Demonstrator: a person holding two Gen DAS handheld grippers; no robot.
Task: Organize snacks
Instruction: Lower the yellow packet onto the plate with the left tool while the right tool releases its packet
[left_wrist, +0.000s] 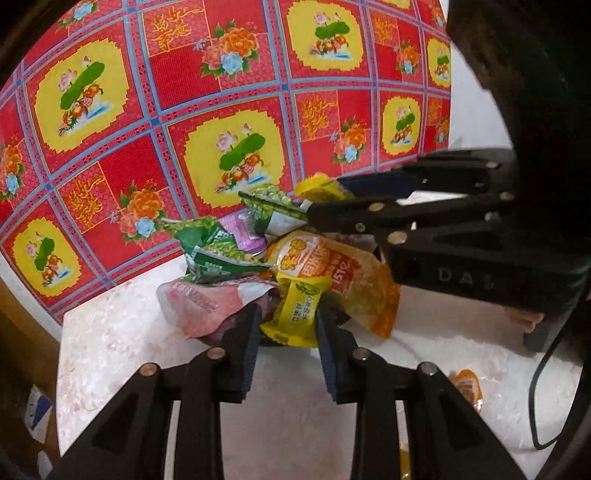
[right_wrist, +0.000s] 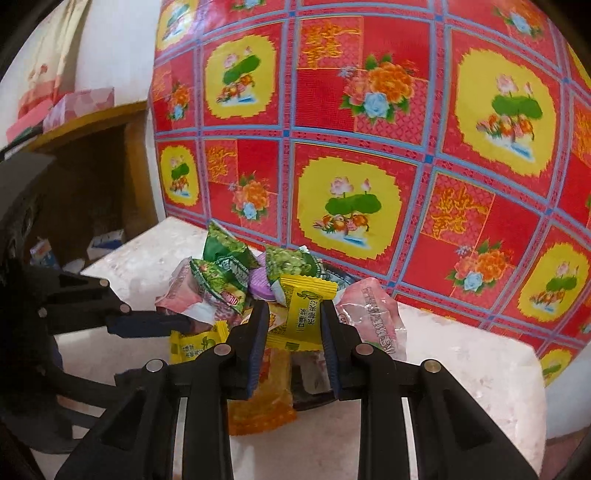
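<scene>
A pile of snack packets sits on a dark dish (right_wrist: 314, 400) on the pale marble table (left_wrist: 122, 347): green packets (left_wrist: 214, 243), pink packets (left_wrist: 199, 302), an orange packet (left_wrist: 354, 280). My left gripper (left_wrist: 286, 330) holds a yellow candy packet (left_wrist: 295, 314) between its fingers at the pile's near edge. My right gripper (right_wrist: 293, 321) is shut on a second yellow candy packet (right_wrist: 304, 312) over the pile. In the left wrist view the right gripper (left_wrist: 332, 201) reaches in from the right with that packet (left_wrist: 317, 188).
A red, yellow and blue floral cloth (left_wrist: 221, 92) hangs right behind the table. An orange packet (left_wrist: 467, 387) lies on the table at the right beside a black cable (left_wrist: 535, 387). A wooden shelf (right_wrist: 92, 122) with boxes stands at the left.
</scene>
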